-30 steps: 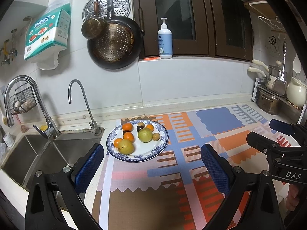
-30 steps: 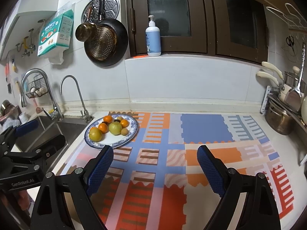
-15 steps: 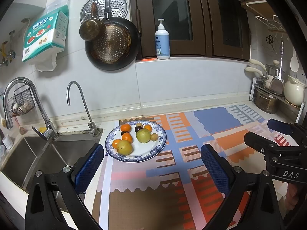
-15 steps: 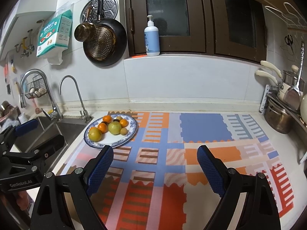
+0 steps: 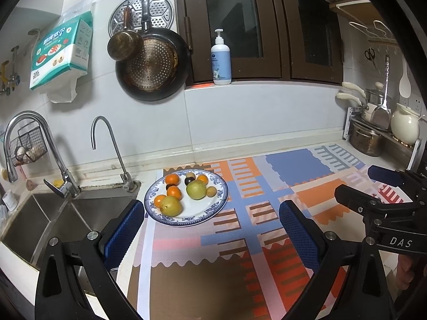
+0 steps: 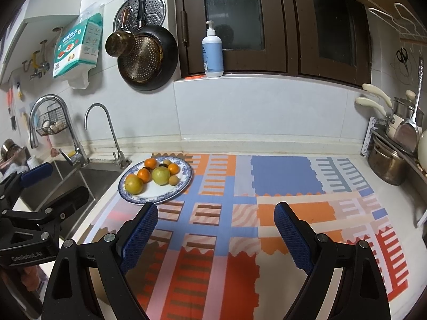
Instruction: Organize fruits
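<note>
Since the plate of fruit (image 5: 186, 198) sits ahead and a bit left on the patterned mat (image 5: 240, 229), by the sink (image 5: 48, 218), my left gripper (image 5: 210, 233) is nearer than my right gripper (image 6: 215, 236). Both are wide apart and hold nothing.

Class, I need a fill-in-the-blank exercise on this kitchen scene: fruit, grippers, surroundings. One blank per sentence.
1. All the fruit lies on a blue-rimmed ____.
2. The plate sits on the patterned mat, next to the ____.
3. Both the left gripper and right gripper are ____ and hold nothing.

Missing words: plate; sink; open
</note>
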Motion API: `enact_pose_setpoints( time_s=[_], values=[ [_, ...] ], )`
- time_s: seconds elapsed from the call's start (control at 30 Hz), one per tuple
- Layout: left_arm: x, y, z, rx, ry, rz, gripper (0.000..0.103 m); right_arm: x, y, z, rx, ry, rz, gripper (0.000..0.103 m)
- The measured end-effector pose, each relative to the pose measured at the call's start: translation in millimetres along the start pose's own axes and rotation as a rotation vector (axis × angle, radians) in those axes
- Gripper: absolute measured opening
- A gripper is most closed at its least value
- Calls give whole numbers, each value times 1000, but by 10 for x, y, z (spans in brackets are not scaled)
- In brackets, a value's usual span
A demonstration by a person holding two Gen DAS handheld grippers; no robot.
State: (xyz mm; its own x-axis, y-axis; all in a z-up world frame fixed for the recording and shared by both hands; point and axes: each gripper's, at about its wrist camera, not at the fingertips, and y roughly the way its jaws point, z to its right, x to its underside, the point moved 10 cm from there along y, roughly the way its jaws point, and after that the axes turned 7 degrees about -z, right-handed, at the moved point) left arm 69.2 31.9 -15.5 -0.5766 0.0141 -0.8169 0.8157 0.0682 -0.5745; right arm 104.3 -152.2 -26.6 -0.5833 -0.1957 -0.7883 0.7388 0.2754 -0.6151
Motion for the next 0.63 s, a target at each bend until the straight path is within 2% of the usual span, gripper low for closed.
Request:
enact_pose_setpoints(
  time_s=[0.63],
  values=[
    [3,76,60,8,6,-11,103,41,48,67,0,14,-20,89]
  ],
)
